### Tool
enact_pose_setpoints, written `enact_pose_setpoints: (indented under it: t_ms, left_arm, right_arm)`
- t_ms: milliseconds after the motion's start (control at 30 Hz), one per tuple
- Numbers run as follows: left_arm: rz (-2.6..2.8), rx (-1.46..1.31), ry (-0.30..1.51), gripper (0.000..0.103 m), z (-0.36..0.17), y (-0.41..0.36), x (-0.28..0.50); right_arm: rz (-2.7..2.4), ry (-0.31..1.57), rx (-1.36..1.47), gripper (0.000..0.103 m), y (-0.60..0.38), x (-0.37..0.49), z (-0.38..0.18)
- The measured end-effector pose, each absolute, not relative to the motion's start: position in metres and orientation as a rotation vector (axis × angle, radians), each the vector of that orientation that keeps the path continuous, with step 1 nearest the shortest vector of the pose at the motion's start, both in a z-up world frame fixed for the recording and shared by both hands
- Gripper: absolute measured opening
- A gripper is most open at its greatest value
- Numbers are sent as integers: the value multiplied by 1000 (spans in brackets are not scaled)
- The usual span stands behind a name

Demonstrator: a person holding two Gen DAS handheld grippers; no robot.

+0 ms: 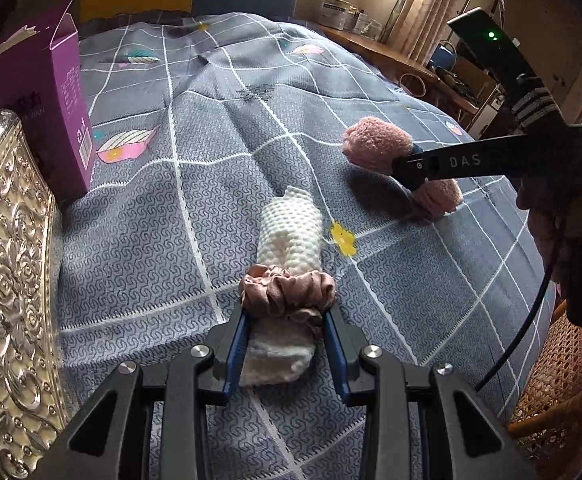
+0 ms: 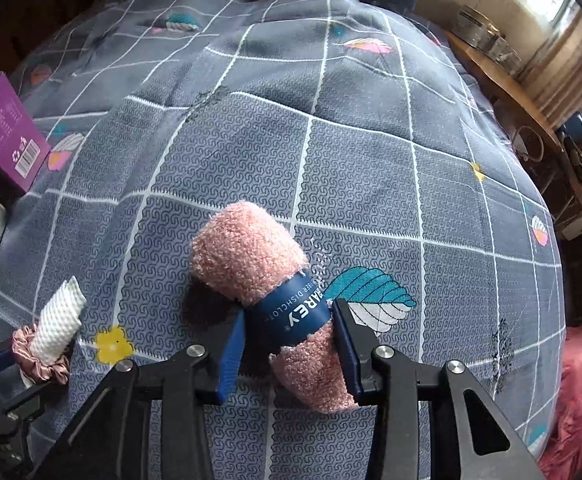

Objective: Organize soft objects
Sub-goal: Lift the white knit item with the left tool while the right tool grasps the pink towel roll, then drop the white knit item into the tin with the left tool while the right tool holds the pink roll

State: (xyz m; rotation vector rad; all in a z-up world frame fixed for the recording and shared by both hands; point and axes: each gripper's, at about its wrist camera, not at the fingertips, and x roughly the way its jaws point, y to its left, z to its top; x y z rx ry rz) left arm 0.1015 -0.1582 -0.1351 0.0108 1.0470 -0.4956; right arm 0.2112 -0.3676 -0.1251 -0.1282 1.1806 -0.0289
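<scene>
A rolled white waffle cloth [image 1: 291, 236] bound by a dusty-pink scrunchie [image 1: 289, 290] lies on the grey checked bedspread [image 1: 151, 208]. My left gripper [image 1: 287, 316] is shut on it at the scrunchie. A rolled pink fluffy dishcloth [image 2: 247, 258] with a blue paper band [image 2: 295, 312] sits between my right gripper's [image 2: 289, 314] blue pads, which are shut on the band. The pink roll also shows in the left wrist view [image 1: 375, 142], and the white roll in the right wrist view [image 2: 59, 322].
A purple carton [image 1: 47, 92] stands at the left, next to an embossed silver tin [image 1: 7, 280]. A wooden desk [image 1: 395, 58] with clutter runs along the bed's right side. A wicker chair [image 1: 559, 380] is at the lower right.
</scene>
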Motion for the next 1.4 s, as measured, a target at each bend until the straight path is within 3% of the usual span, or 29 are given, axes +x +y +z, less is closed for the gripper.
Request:
enact_pose_setpoints:
  t_ms: [133,300,367,500,1100,1400]
  left_arm:
    - [-480,28,1042,35,-135,-161,101]
    - [-472,39,1049,35,-132,-166,104]
    - [-472,45,1043,34,-128,-168,105]
    - [-476,50,1008,34,-113,-170,102]
    - [-458,13,882,34,-18,-155,141]
    - [-228,-89,789,34,35,-55,200]
  right_arm:
    - [-79,1197,-60,43,-362,202,-130]
    - [-141,1197,-90,57,-356,203,-156]
    - [-157,1194,-49,56,-364,204,-157]
    - [-184,1181,-17,45,-371,203,-157]
    - [-177,1152,-83,45,-364,199,-155]
    - [-172,1143,-95,46,-358,195,-153]
